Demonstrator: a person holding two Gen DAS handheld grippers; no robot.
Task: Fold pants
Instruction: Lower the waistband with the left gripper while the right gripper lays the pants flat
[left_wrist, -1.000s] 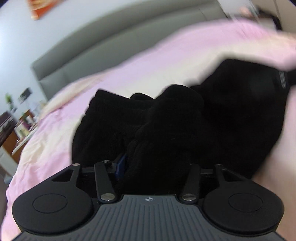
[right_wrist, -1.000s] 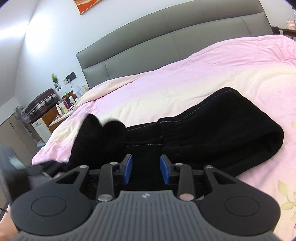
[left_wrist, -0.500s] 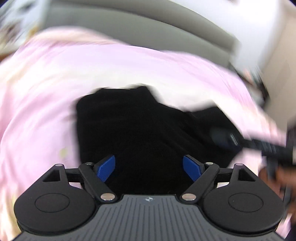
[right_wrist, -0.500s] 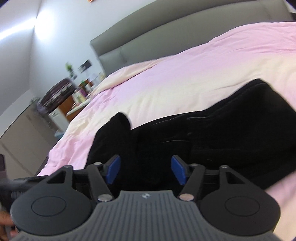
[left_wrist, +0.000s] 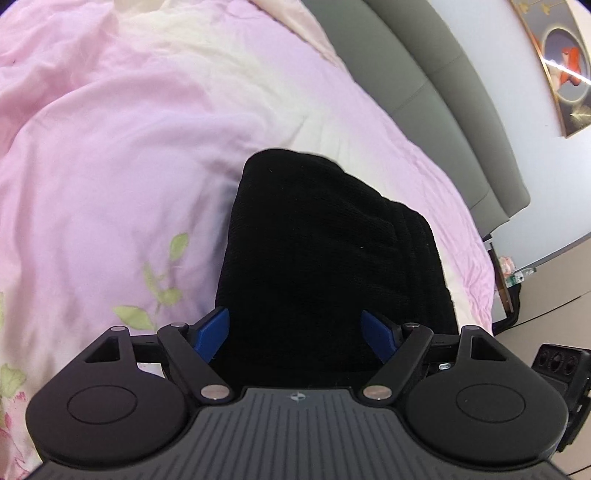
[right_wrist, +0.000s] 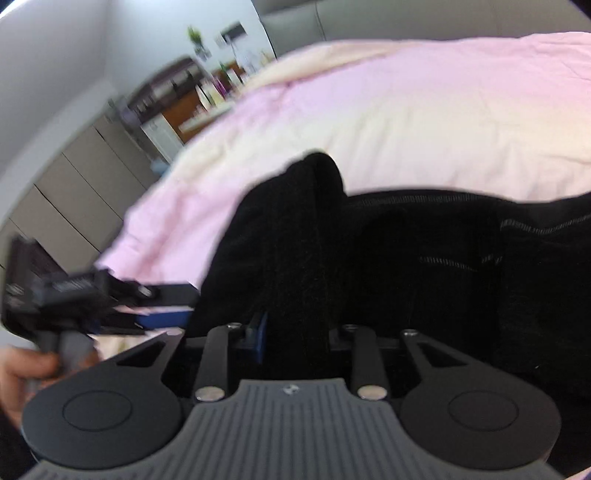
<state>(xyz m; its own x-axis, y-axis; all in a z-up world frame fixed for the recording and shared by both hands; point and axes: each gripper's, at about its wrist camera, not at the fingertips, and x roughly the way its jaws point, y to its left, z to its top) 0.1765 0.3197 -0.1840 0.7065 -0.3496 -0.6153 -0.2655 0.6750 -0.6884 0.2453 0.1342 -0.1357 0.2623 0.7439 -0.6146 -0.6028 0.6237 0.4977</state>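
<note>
Black pants (left_wrist: 325, 258) lie bunched on the pink bedspread (left_wrist: 110, 166). My left gripper (left_wrist: 297, 336) points down over one end of them. Its blue pads (left_wrist: 212, 332) stand wide on either side of the black cloth, and the jaws are closing. In the right wrist view a raised fold of the pants (right_wrist: 306, 240) runs into my right gripper (right_wrist: 295, 339). Its jaws are closing on that fold; one blue pad (right_wrist: 260, 334) shows against the cloth and the other is hidden. The left gripper (right_wrist: 77, 295) appears at the left edge, held by a hand (right_wrist: 22, 369).
A grey padded headboard (left_wrist: 443, 92) borders the bed, with a framed picture (left_wrist: 561, 62) on the wall above. A dresser with small items (right_wrist: 184, 103) and grey cabinets (right_wrist: 74, 192) stand beside the bed. The bedspread (right_wrist: 406, 110) stretches beyond the pants.
The left gripper let go of the bunched cloth, opened wide, rolled and swung round to the pants' end. The right gripper opened, slid left, then closed on a raised fold.
</note>
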